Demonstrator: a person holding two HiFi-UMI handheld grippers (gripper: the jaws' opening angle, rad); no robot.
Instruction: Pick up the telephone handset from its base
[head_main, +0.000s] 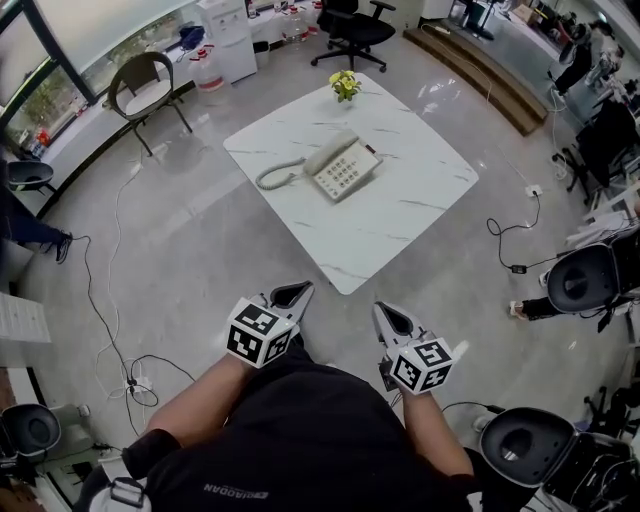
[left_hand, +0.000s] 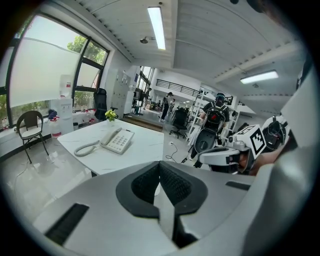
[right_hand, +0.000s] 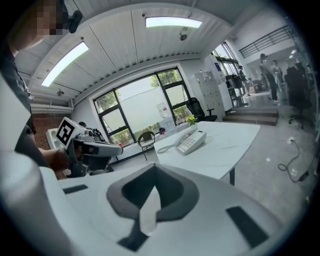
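Left gripper (head_main: 290, 296) and right gripper (head_main: 392, 320), both closed and empty, sit well short of the desk (head_main: 400, 225), where the handset (head_main: 330, 155) lies slantwise ahead, seemingly nearer the left.

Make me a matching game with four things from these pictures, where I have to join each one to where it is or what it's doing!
Things:
1. handset
2. yellow flowers
3. left gripper
4. brown chair

Places or states:
a. standing on the floor
b. lying on the phone base
c. shut, empty, short of the table
d. at the table's far corner

Pairs: 1-b, 2-d, 3-c, 4-a
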